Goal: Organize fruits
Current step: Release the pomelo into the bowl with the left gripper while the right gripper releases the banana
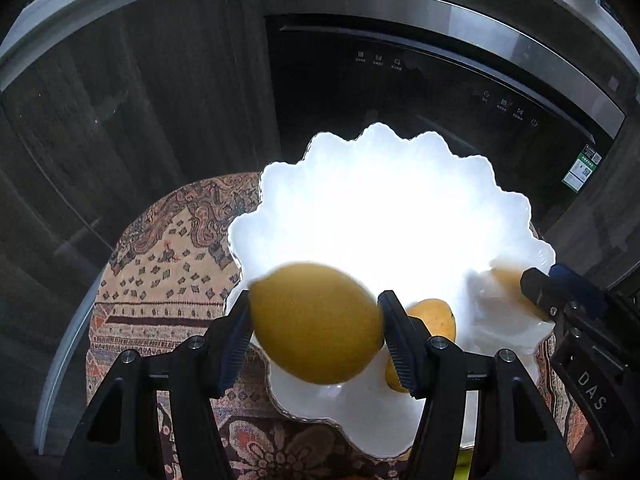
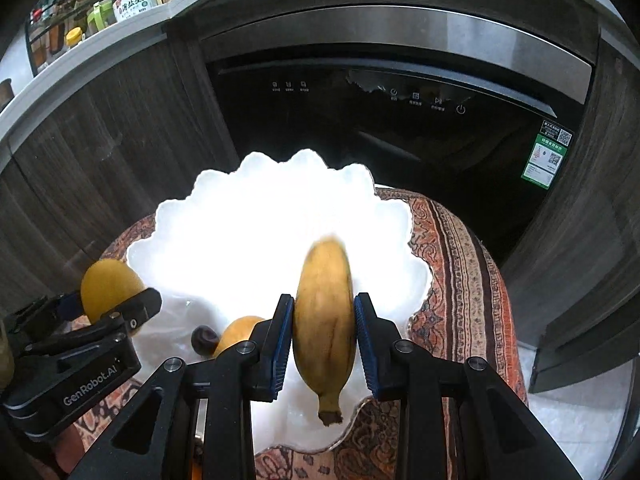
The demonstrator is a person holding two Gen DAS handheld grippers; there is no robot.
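Note:
My left gripper (image 1: 316, 320) is shut on a yellow lemon (image 1: 316, 324), its blue pads against both sides, over the near left rim of a white scalloped bowl (image 1: 280, 184). My right gripper (image 2: 323, 332) is shut on a small yellow banana (image 2: 324, 320) that stands upright with its stem down, above the bowl's (image 2: 180, 216) near edge. In the bowl lie an orange-yellow fruit (image 2: 236, 334) and a small dark one (image 2: 205, 338). The right wrist view shows the left gripper (image 2: 116, 300) with the lemon (image 2: 108, 284) at the left. The bowl's inside is washed out by glare.
The bowl stands on a round table with a patterned reddish cloth (image 1: 160, 272). Behind it is a dark dishwasher front (image 2: 400, 120) set between dark wood cabinet doors (image 1: 120, 120). Several bottles and jars (image 2: 100, 0) stand on the counter at the upper left.

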